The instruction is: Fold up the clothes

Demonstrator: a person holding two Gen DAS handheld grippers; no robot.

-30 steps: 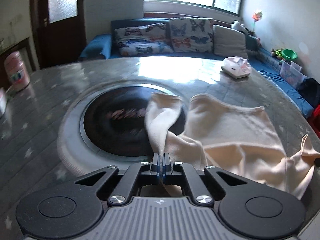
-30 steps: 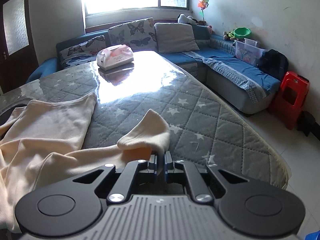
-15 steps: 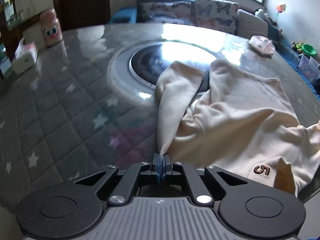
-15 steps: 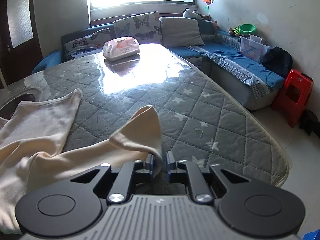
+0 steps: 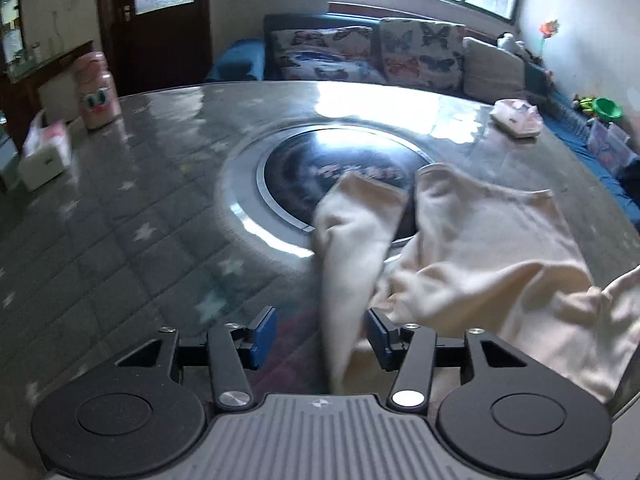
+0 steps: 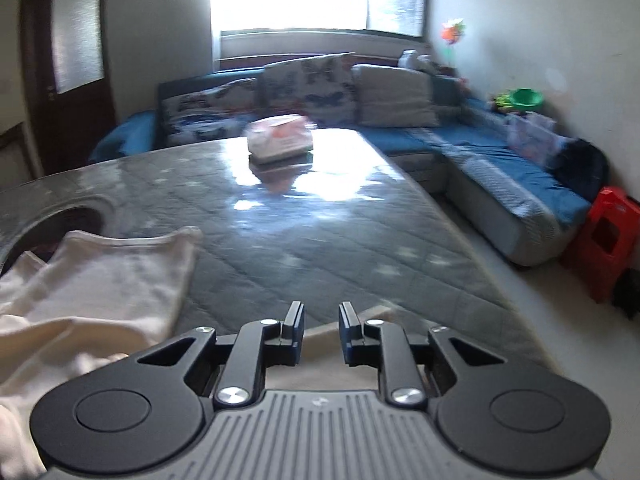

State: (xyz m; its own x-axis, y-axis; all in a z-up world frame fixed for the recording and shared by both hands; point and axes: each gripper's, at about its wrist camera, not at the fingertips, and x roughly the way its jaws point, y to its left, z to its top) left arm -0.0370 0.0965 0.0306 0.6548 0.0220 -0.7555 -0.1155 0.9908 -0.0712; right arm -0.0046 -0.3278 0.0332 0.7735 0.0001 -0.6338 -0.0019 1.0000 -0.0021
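A cream long-sleeved garment [image 5: 480,256] lies crumpled on the grey quilted table [image 5: 120,240]. One sleeve [image 5: 352,240] stretches from the round dark inset toward my left gripper [image 5: 320,334]. Its jaws are opening, and the sleeve's end lies loose between the blue pads [image 5: 264,334], near the right one, unpressed. In the right wrist view the garment [image 6: 100,280] lies at the left. My right gripper [image 6: 320,312] hangs above the table's near edge. Its jaws are opening a little, and a strip of cream cloth [image 6: 320,360] shows below the gap, not pinched.
A round black plate [image 5: 340,168] is set into the tabletop. A tissue box [image 6: 280,142] stands at the far side. A pink jar [image 5: 98,96] and a white box [image 5: 44,152] stand at the left. Beyond the table's right edge are a blue sofa [image 6: 500,168] and a red stool [image 6: 608,240].
The left jaws, earlier shut on the sleeve's tip, have spread and let it go. The right jaws have parted too, and the other sleeve has dropped from them as the gripper rose.
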